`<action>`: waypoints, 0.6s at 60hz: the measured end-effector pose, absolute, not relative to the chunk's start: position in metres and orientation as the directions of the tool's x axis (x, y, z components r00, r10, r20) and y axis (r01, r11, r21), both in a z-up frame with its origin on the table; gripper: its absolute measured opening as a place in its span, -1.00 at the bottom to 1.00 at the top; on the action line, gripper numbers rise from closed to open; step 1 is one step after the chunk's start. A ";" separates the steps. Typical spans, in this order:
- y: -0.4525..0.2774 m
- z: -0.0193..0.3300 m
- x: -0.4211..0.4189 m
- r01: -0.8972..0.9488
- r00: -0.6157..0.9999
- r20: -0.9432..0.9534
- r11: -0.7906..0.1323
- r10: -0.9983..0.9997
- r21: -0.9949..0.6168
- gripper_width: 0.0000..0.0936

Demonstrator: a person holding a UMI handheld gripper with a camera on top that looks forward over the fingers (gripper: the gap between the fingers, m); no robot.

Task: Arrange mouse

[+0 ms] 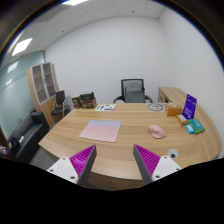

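A pink mouse (157,131) lies on the wooden desk (120,140), to the right of a pink mouse mat (100,130). The mat lies flat near the middle of the desk. My gripper (113,160) is held above the desk's near edge, well short of both. Its two fingers with purple pads (81,158) stand wide apart with nothing between them. The mouse is beyond the right finger, the mat beyond the left finger.
A purple box (190,105) and a teal object (194,126) stand at the desk's right end. A small white object (172,154) sits near the right finger. A black office chair (131,92) stands behind the desk. A cabinet (43,88) stands at the left wall.
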State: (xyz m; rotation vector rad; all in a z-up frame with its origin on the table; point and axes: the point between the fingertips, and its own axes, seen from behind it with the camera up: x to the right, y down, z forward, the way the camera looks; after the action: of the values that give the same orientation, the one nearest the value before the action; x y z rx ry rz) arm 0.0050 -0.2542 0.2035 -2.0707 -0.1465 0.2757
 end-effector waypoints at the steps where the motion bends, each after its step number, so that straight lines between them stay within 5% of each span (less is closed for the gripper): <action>1: -0.250 0.196 0.010 -0.012 0.972 -0.126 -0.496 0.198 -0.868 0.64; 14: -0.214 0.144 0.085 -0.071 0.996 -0.087 -0.516 0.007 -0.853 0.67; 36: -0.065 0.062 0.182 0.038 0.999 0.021 -0.500 0.040 -0.865 0.79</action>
State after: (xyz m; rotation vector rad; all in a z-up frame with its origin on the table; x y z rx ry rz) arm 0.1822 -0.0645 0.0616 -2.0948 -0.0543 0.0017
